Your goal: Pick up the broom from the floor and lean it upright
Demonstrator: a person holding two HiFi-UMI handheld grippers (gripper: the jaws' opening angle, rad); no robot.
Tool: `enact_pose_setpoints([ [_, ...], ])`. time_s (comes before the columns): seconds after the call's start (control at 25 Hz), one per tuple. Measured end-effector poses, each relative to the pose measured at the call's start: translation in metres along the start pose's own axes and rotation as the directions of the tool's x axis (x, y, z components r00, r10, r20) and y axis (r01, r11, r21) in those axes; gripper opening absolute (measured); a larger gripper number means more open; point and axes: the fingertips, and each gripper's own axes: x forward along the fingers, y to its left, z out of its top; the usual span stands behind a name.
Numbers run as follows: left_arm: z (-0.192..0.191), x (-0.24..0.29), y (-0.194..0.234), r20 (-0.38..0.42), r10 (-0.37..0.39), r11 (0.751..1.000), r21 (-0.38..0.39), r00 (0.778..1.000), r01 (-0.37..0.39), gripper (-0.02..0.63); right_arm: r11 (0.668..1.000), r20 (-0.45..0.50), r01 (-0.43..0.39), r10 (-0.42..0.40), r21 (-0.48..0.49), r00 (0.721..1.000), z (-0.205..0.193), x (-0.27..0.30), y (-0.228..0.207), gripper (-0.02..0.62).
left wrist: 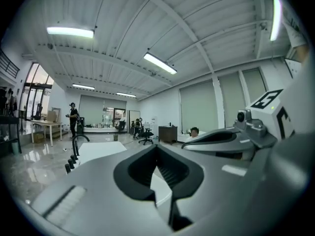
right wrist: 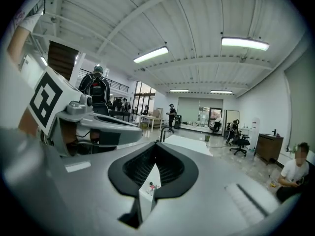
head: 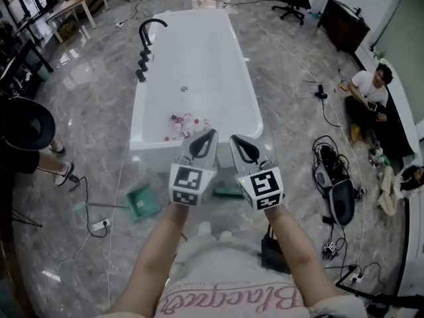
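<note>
The broom is hard to make out. A flat green piece (head: 228,192) on the floor at the near end of the bathtub (head: 199,65) is the only part that could be it, and no stick shows. It lies in the gap under the two grippers, at 5 o'clock of the left gripper (head: 207,138) and 7 o'clock of the right gripper (head: 240,144). Both are held up in the air well above it, and neither touches it.

The left gripper view shows the left gripper's (left wrist: 157,149) jaws brought together at the tips with nothing between them. The right gripper view shows the right gripper (right wrist: 155,146) closed and empty too. The two sit side by side, near each other, pointing toward 12 o'clock across the bathtub.

A green dustpan (head: 142,203) lies on the floor at 8 o'clock of the left gripper, its handle running out toward 9 o'clock, with a white power strip (head: 99,225) just beyond. Small bottles (head: 185,124) sit in the near end of the bathtub, and a black tap (head: 147,32) stands on its rim at 11 o'clock. A seated person (head: 368,98) is at 3 o'clock, with a tangle of cables (head: 331,171) at 4 o'clock.
</note>
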Motion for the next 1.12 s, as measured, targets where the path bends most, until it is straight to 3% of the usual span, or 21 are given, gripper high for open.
enact_pose_setpoints([
  [0.24, 0.073, -0.015, -0.020, 0.105, -0.036, 0.997, 0.077, 0.994, 0.028, -0.002, 0.998, 0.116, 0.046, -0.050, 0.036, 0.992, 0.065, -0.032, -0.011, 0.002],
  [0.4, 0.099, -0.026, -0.032, 0.160, -0.031, 0.997, 0.078, 0.987, 0.018, -0.002, 0.998, 0.152, 0.050, -0.053, 0.027, 0.987, 0.087, -0.047, -0.008, 0.001],
  [0.84, 0.113, -0.042, -0.056, 0.215, -0.032, 0.997, 0.071, 0.976, 0.017, -0.002, 0.997, 0.193, 0.068, -0.075, 0.045, 0.978, 0.101, -0.071, -0.003, 0.000],
  [1.12, 0.111, -0.050, -0.063, 0.207, -0.032, 0.998, 0.066, 0.978, 0.019, -0.002, 0.996, 0.174, 0.078, -0.086, 0.048, 0.981, 0.098, -0.077, 0.003, 0.000],
])
